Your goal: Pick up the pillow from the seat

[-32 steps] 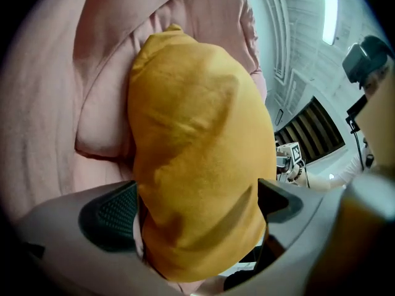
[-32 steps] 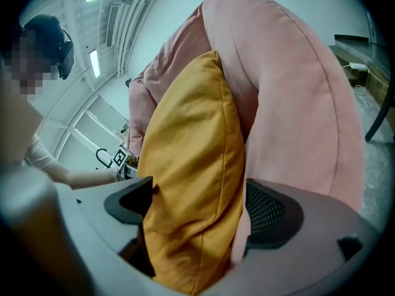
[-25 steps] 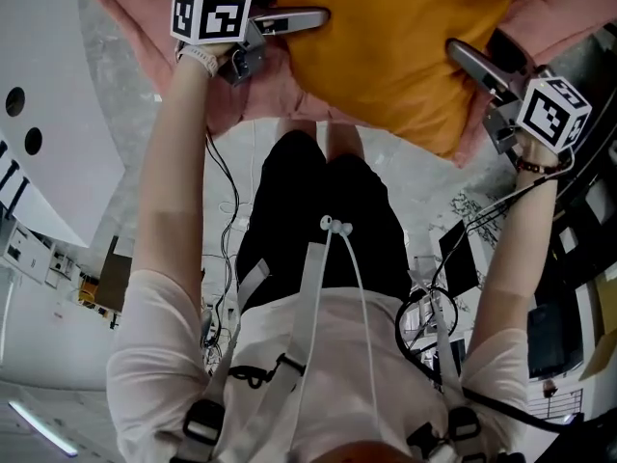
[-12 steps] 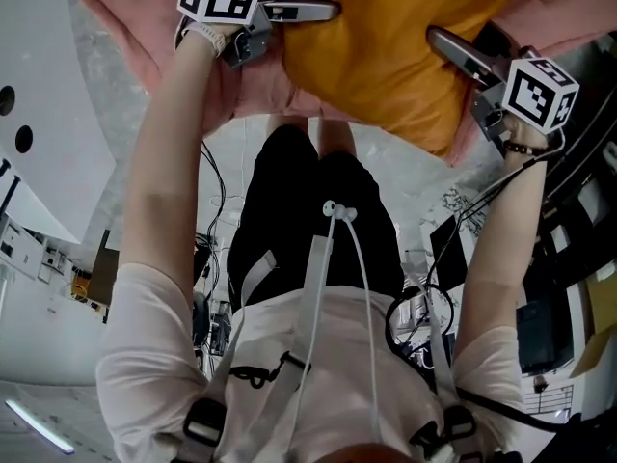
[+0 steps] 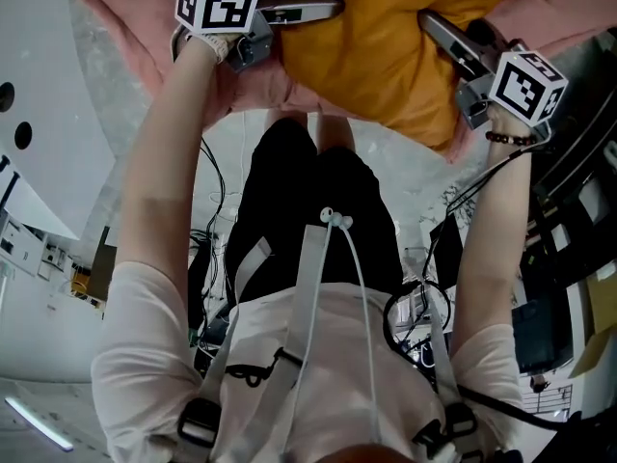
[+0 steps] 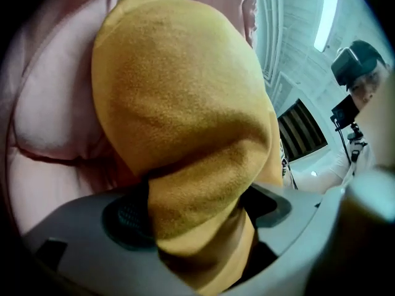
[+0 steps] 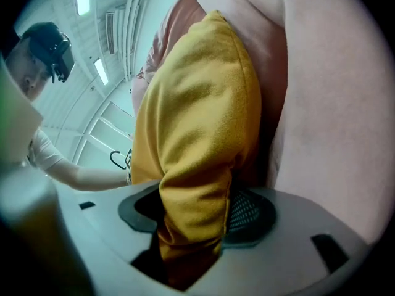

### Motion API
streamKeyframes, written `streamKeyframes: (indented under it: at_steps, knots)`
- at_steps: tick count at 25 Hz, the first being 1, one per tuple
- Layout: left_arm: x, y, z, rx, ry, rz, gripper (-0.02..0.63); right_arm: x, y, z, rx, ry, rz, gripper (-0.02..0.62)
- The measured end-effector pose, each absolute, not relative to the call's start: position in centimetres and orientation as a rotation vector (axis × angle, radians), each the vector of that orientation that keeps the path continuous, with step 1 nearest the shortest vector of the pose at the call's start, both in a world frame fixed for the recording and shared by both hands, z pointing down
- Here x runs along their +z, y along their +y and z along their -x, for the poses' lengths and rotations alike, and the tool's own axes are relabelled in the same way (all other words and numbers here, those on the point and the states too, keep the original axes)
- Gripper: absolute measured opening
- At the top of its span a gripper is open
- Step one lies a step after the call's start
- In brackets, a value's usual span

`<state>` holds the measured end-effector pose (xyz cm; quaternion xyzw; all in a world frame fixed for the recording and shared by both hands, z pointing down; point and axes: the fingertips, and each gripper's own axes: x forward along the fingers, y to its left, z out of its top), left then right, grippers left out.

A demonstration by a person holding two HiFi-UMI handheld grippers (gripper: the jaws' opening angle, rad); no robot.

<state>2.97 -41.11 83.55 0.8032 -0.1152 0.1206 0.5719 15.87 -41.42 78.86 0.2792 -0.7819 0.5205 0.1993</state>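
Nearest the head camera is one person in a white shirt [image 5: 280, 355] and black trousers [image 5: 308, 201], standing over a pale floor [image 5: 405, 177] strewn with dark cables [image 5: 217, 191]. Both bare forearms reach forward, each ending in one of the two hand-held grippers, and each gripper carries one black-and-white marker cube (two cubes in all). The left hand-held gripper [image 5: 323, 10] lies against the left edge of the single mustard-yellow fabric pillow [image 5: 386, 56], and the right hand-held gripper [image 5: 439, 32] meets its right edge, just beyond a dark beaded bracelet [image 5: 509, 139] on that wrist. In the left gripper view the jaws are closing and already clench a thick bunched fold of the pillow [image 6: 179, 103], which fills the gap between the pads. In the right gripper view the jaws are likewise closing, and a narrower fold of the pillow [image 7: 197, 116] is pinched between them. The pillow rests on the pink padded seat [image 5: 260, 85], whose cushioning rises behind and beside it [image 7: 333, 103] and crowds both grippers. At the far left stands a white panel with round dark holes [image 5: 19, 123].
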Motion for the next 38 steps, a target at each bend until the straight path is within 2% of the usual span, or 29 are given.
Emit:
streamKeyframes:
  at_steps: [4, 7, 9, 13, 19, 38]
  knots:
    - [83.3, -41.3, -2.5, 0.274, -0.363, -1.929, 0.331, 78.2, -41.2, -16.0, 1.435, -2.228, -0.803, 0.183]
    - [82.5, -41.5, -2.0, 0.253, -0.422, -1.961, 0.256, 77.2, -41.1, -15.8, 1.407, -2.249, -0.794, 0.156]
    - [82.3, -41.7, -1.8, 0.242, -0.453, -1.981, 0.238, 77.0, -41.1, -15.7, 1.401, -2.277, -0.799, 0.150]
    - [82.0, -41.8, -1.5, 0.223, -0.499, -1.989, 0.236, 76.6, -41.0, -15.5, 1.390, -2.306, -0.811, 0.150]
    - [75.7, -40.7, -2.4, 0.177, -0.577, -2.043, 0.235, 70.6, -39.9, -16.8, 1.308, -2.409, -0.806, 0.150]
    - [64.4, -43.9, -2.4, 0.035, -0.713, -2.188, 0.229, 59.9, -42.7, -17.1, 1.065, -2.605, -0.803, 0.150]
